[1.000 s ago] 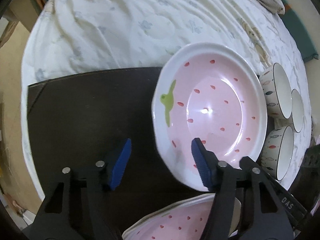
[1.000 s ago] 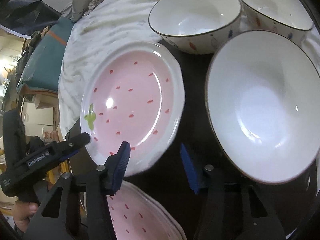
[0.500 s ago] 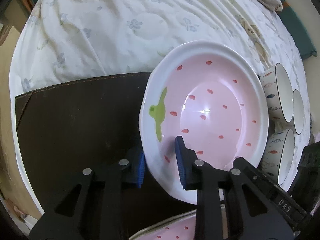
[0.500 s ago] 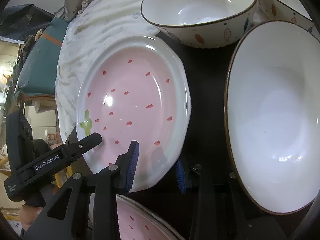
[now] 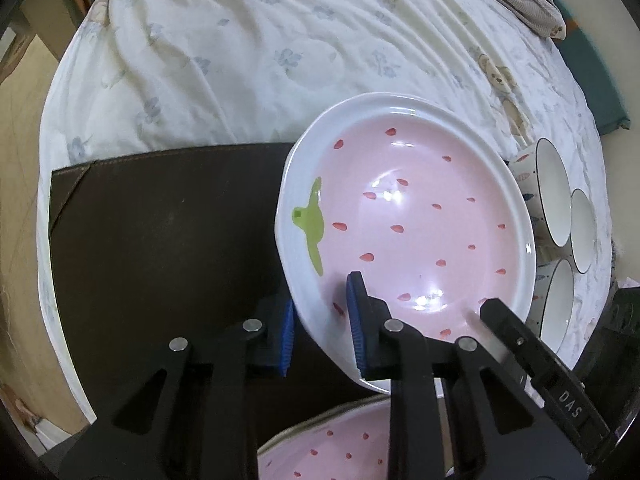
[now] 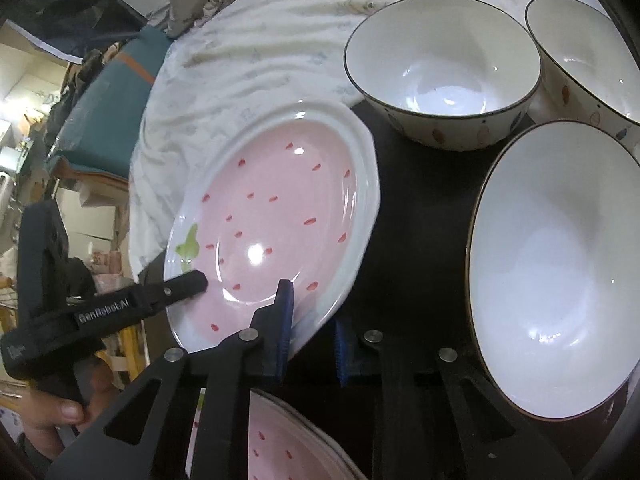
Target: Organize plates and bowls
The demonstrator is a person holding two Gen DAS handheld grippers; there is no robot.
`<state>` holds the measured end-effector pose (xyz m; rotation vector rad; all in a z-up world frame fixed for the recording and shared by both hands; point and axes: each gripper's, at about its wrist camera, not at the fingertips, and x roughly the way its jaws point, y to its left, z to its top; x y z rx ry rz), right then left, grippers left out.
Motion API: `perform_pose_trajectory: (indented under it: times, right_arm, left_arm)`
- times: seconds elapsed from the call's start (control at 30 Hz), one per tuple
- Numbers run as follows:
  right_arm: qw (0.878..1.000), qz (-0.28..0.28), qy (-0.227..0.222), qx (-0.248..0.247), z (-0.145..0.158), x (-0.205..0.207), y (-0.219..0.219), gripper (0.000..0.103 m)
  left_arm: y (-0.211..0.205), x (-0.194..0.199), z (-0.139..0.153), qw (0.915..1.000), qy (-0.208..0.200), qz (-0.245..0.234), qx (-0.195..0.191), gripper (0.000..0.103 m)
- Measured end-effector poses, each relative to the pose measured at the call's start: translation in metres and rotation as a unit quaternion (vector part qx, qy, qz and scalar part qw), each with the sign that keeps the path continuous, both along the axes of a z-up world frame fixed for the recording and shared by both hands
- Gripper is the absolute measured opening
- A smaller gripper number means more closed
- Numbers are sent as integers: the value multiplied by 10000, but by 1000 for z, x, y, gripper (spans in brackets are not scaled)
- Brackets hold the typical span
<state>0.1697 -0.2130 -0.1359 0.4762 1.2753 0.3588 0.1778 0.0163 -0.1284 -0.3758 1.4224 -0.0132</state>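
both grippers are now pinching the same pink strawberry plate (image 5: 416,224) by its near rim. a second ago both sets of fingers were standing wide apart, just short of the rim, with the plate lying flat on the dark mat (image 5: 160,248).

left gripper (image 5: 320,320): its blue fingers (image 5: 356,320) are sitting one inside the plate and one under the outer edge, rim clamped between them, jaws still closing a touch. half a second ago they were already straddling the rim.

right gripper (image 6: 310,332): its fingers (image 6: 285,320) are closing on the rim too, one pad on the pink inner face, the other under the white edge. contact on the lower pad is partly hidden by the plate, but the rim is clearly between them.

the plate is now tilting, near edge up at the fingers, far edge over the mat toward the flowered bedsheet (image 5: 260,60). in the earlier frames it was sitting level.

a second strawberry plate (image 5: 340,440) is staying on the mat right below the grippers. three white bowls (image 6: 440,72) are sitting unmoved just beside the held plate, the nearest big bowl (image 6: 560,264) close to the right fingers but not touching.

a person's hand (image 6: 52,412) is holding the left gripper's handle at the lower left of the right wrist view.
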Motion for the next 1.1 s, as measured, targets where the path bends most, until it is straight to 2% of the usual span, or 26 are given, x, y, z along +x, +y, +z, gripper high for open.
perform_pose_trajectory:
  times: [0.33, 0.53, 0.87, 1.1]
  right_arm:
    - [9995, 170, -282, 18, 16, -6, 8, 20]
    - [9985, 237, -488, 61, 33, -16, 8, 20]
    - [9969, 374, -681, 143, 67, -55, 3, 20]
    - [9968, 474, -629, 153, 67, -100, 1, 20]
  left_arm:
    - [5, -19, 21, 9998, -165, 28, -75, 20]
    - [7, -45, 45, 9992, -384, -56, -116, 20]
    - [5, -96, 75, 9966, -717, -394, -141, 20]
    - [0, -137, 70, 9963, -565, -641, -92, 20]
